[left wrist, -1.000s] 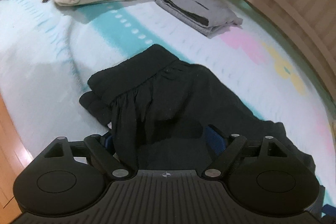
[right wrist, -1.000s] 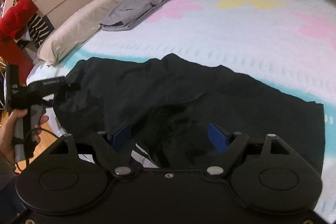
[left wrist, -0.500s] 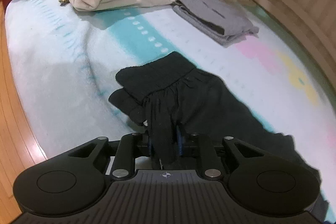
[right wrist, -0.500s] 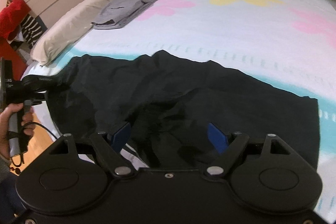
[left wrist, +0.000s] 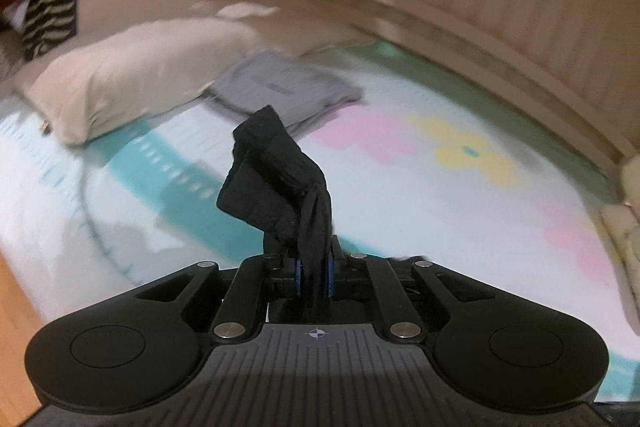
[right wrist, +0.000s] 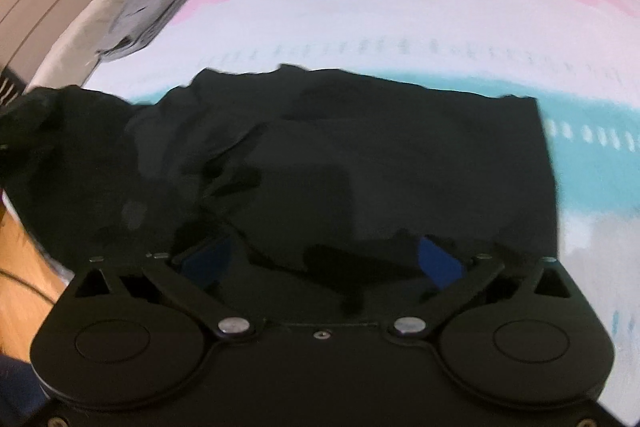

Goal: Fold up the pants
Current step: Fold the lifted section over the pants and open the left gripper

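Observation:
The black pants (right wrist: 360, 155) lie spread across the bed, legs towards the right in the right wrist view. My left gripper (left wrist: 314, 273) is shut on a bunched end of the pants (left wrist: 276, 171), near the waistband, and holds it lifted above the bed. My right gripper (right wrist: 320, 259) is open, its blue pads wide apart, low over the near edge of the pants. The left end of the pants rises up at the left edge of the right wrist view.
A beige pillow (left wrist: 136, 71) and a folded grey garment (left wrist: 280, 89) lie at the head of the bed; the garment also shows in the right wrist view (right wrist: 156, 7). The floral bedsheet (left wrist: 460, 155) runs to a slatted bed rail (left wrist: 480, 27). Wooden floor (right wrist: 24, 267) lies at the left.
My left gripper closed on the waist end of the pants and lifted it up off the bed. My right gripper stayed open and moved closer over the pants.

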Demonstrator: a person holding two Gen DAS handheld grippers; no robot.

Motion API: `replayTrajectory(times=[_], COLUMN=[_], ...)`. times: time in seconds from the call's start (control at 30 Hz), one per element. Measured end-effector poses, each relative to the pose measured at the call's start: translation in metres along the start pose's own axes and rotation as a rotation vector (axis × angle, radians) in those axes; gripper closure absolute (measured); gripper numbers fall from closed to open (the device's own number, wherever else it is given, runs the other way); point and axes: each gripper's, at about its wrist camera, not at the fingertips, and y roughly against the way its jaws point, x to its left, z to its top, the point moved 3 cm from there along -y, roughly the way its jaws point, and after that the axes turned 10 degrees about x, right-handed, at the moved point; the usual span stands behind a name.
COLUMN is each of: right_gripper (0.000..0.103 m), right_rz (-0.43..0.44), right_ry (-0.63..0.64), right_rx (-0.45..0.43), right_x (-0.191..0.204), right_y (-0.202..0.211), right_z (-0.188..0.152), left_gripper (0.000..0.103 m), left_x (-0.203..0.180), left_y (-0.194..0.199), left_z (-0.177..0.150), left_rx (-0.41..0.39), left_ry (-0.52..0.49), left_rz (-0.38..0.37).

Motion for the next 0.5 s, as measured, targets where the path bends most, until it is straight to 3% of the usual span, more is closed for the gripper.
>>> replayTrajectory(times=[0.27,0.4,0.5], right_gripper=[0.0,0.0,0.0], right_rz=[-0.014,0.002,-0.012], right_ry=[-0.12,-0.161,-0.18], right_rx=[-0.094,-0.12,-0.141], right_x=[-0.03,-0.043,-0.053], right_y=[0.022,0.031,0.036], right_z=[0.003,0.002,0.002], left_gripper=[0.093,0.093,0.088], left_x=[-0.084,-0.136,-0.17], left_y=[0.014,-0.002,-0.024], left_z=[-0.012,-0.039,-0.069], left_rx=[-0.017,0.035,0.132], left_ry=[-0.141,-0.256,-0.369], left_rz=[-0.156,-0.225,-0.258])
